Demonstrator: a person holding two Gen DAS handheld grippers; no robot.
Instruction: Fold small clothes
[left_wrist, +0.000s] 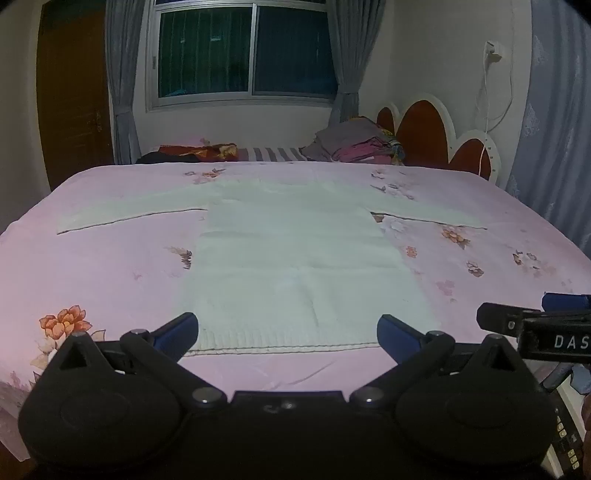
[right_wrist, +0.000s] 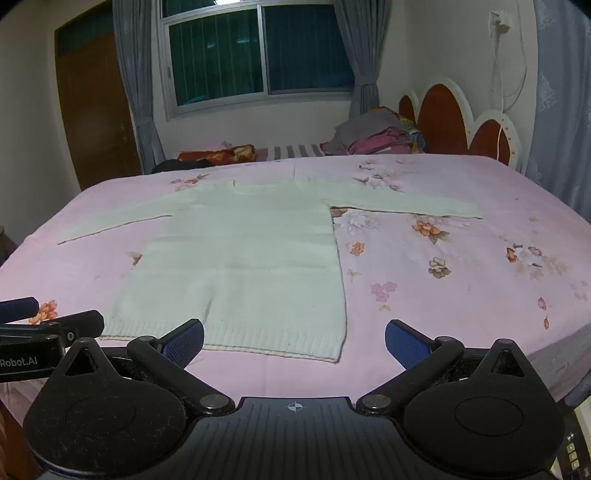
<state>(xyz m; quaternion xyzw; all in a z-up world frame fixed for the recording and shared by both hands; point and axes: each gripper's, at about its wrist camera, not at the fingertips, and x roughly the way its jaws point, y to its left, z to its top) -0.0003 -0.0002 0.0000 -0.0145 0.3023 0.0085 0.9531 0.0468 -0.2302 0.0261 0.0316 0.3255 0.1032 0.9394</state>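
Left gripper (left_wrist: 286, 334) and right gripper (right_wrist: 294, 341): both spread wide, empty, above white sweater (right_wrist: 243, 258); neckline visible from right wrist only.

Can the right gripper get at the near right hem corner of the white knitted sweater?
Probably yes: the right gripper is open and empty, and the hem corner of the white knitted sweater lies flat on the pink bedsheet, nothing between.

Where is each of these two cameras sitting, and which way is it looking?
Left wrist: rides the open left gripper, facing the white knitted sweater spread flat on the pink floral bedsheet; right gripper peeks in at right.
Right wrist: rides the open right gripper, sweater left of centre; left gripper at left edge.
Shared: sweater, bedsheet, window.
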